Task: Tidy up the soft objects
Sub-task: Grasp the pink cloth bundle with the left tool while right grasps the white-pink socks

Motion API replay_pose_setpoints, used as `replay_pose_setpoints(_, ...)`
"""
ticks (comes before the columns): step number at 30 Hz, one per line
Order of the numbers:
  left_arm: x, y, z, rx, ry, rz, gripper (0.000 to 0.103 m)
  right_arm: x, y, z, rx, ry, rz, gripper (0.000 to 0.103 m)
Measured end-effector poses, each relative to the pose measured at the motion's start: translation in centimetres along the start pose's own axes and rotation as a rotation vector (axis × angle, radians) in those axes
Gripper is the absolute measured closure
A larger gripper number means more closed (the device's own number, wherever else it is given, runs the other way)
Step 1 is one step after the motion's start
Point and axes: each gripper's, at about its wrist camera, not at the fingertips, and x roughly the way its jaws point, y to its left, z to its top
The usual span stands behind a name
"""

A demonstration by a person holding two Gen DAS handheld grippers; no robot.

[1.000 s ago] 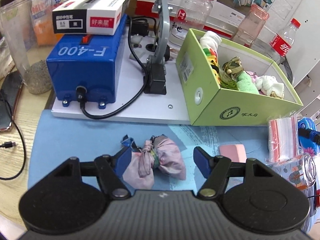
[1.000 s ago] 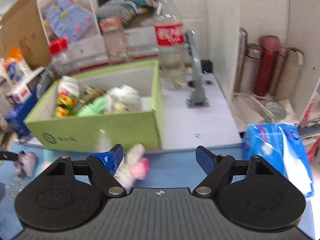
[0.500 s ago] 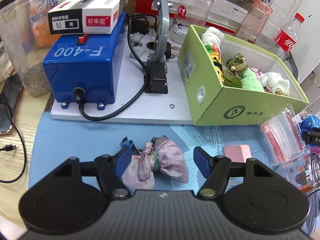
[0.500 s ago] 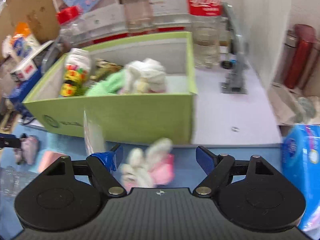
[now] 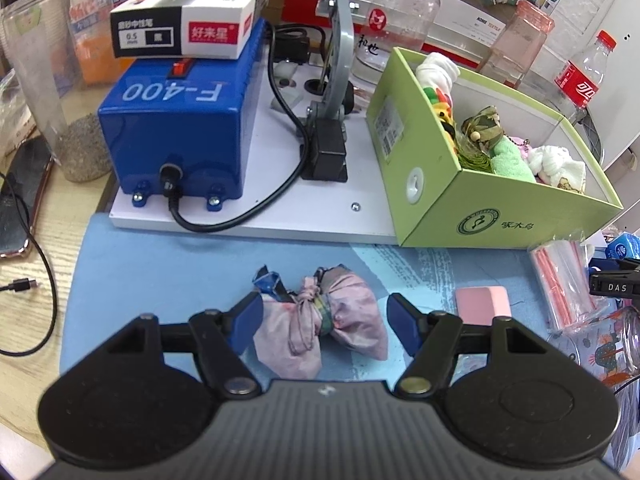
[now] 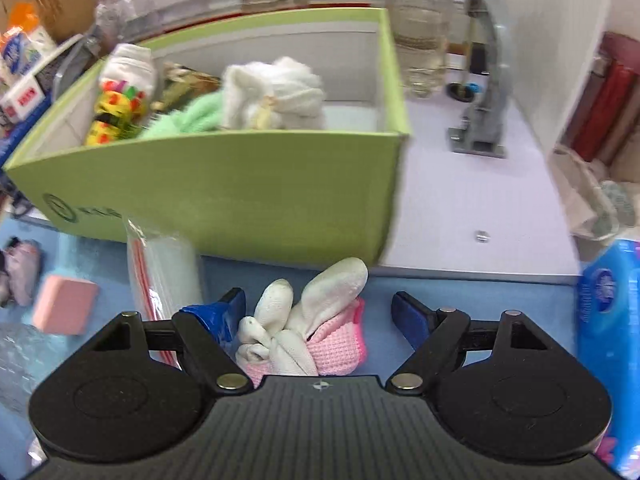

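Note:
A pale pink knotted cloth bundle point(image 5: 320, 330) lies on the blue mat point(image 5: 160, 276), between the blue pads of my left gripper point(image 5: 325, 318). That gripper is open: its left pad sits close against the bundle and the right pad stands apart. In the right wrist view a white and pink knitted toy point(image 6: 308, 330) lies on the mat between the fingers of my open right gripper point(image 6: 318, 312), with a gap on the right side. Behind stands a green box point(image 6: 224, 188) point(image 5: 492, 204) that holds several soft items.
A blue F-400 machine point(image 5: 176, 128) with a black cable sits on a white board at the back left. A pink block point(image 5: 482, 304) point(image 6: 64, 308) and a zip bag pack point(image 6: 160, 276) lie on the mat. Bottles and jars stand behind the box. A blue tissue pack point(image 6: 612, 320) is at the right.
The right gripper has moved toward the green box and down, so the white and pink toy now sits between its fingers. The left gripper has stayed over the pink bundle.

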Motion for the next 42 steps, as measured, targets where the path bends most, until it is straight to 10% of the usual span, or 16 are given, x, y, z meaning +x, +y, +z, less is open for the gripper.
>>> replay_pose_setpoints(6, -0.4, 0.4, -0.3, -0.010, -0.010, 0.000, 0.034, -2.8, -0.9, -0.5, -0.060, -0.050, -0.160, 0.036)
replay_pose_setpoints(21, -0.8, 1.4, -0.8, -0.036, -0.010, 0.013, 0.034, -2.1, -3.1, -2.6, 0.209, -0.066, -0.001, 0.036)
replay_pose_setpoints(42, 3.4, 0.2, -0.4, -0.036, 0.049, -0.060, 0.030, -1.6, -2.6, -5.3, 0.101, -0.263, -0.089, 0.026)
